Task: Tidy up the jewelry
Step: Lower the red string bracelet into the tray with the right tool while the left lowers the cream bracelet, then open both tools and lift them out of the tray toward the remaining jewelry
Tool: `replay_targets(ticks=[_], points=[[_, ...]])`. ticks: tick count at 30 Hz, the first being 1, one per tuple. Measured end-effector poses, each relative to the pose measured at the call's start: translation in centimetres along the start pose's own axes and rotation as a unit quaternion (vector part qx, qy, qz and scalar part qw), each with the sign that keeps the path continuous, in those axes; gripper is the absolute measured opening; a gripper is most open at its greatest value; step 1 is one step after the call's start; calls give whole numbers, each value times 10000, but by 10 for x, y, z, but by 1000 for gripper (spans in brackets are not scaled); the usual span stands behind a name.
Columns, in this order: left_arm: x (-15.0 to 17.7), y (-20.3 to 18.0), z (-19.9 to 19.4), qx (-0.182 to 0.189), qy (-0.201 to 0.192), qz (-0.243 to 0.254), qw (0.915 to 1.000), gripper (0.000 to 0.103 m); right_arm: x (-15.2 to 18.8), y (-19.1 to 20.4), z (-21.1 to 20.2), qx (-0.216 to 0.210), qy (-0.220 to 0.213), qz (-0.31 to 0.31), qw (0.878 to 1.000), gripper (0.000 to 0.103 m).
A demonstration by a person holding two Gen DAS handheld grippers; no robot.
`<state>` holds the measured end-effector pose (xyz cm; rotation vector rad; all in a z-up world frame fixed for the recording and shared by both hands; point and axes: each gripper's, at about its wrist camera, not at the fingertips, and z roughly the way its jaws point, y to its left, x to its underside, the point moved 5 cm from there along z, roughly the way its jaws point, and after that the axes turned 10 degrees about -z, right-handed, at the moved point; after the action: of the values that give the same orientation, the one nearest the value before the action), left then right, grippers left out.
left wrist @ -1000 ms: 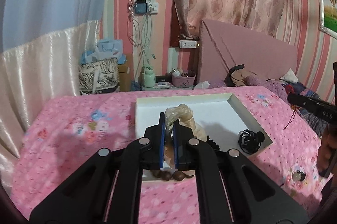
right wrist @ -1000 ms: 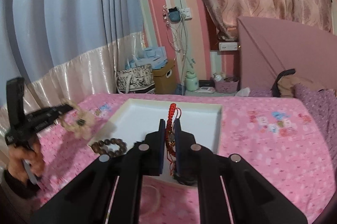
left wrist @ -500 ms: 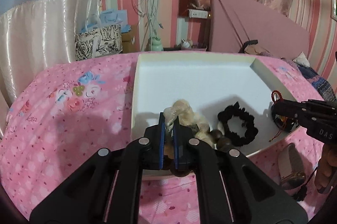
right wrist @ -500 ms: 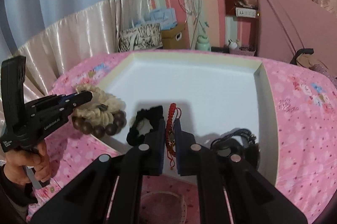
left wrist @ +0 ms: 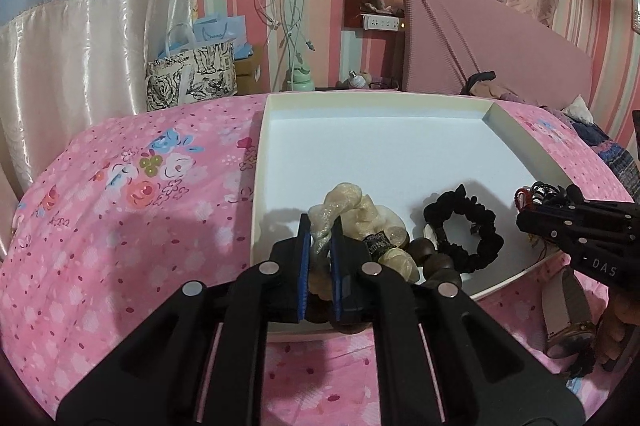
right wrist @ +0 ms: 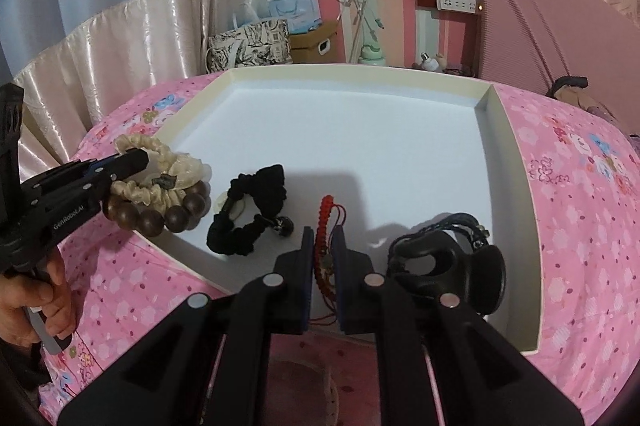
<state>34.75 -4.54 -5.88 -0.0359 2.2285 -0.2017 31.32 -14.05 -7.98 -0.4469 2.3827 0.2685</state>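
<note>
Both grippers clamped, low over the near edge

The left gripper points forward at the near left, its blue-padded fingers pressed close together on a cream scrunchie; a bare hand wraps its handle from below. The right gripper sits at the near right, level and aimed far, fingers closed on a red cord. The two are well apart, tips angled slightly toward each other.

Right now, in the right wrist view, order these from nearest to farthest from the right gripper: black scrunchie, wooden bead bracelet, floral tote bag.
1. Black scrunchie, in the white tray, just left of the right gripper.
2. Wooden bead bracelet, farther left at the tray's edge.
3. Floral tote bag, beyond the bed.
</note>
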Motion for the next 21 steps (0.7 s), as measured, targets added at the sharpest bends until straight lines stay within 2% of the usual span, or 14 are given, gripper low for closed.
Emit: replay_targets(ticks=[7, 13, 15, 16, 17, 19, 20, 21], points=[[1, 0, -2, -20, -21, -8, 10000, 8, 3, -3, -1, 16, 17, 21, 10000, 10], [1, 8, -1, -56, -12, -170, 9998, 28, 4, -4, -1, 20, 5, 7, 10000, 10], [0, 11, -1, -56, -9, -250, 9997, 49, 5, -5, -2, 4, -16, 17, 10000, 11], [1, 10, 0, 72, 28, -239, 9997, 53, 6, -6, -4, -26, -54, 27, 10000, 19], [2, 8, 0, 102, 30, -190, 9998, 58, 6, -5, -5, -69, -103, 27, 9999, 33], [3, 3, -2, 34, -14, -54, 10000, 66, 3, -4, -13, -145, -279, 55, 9995, 47], [3, 1, -4, -20, -63, 5, 10000, 71, 1, -3, -15, -141, -326, 57, 9994, 47], [3, 0, -6, -22, -95, 37, 9999, 71, 0, -2, -18, -159, -359, 51, 9992, 47]])
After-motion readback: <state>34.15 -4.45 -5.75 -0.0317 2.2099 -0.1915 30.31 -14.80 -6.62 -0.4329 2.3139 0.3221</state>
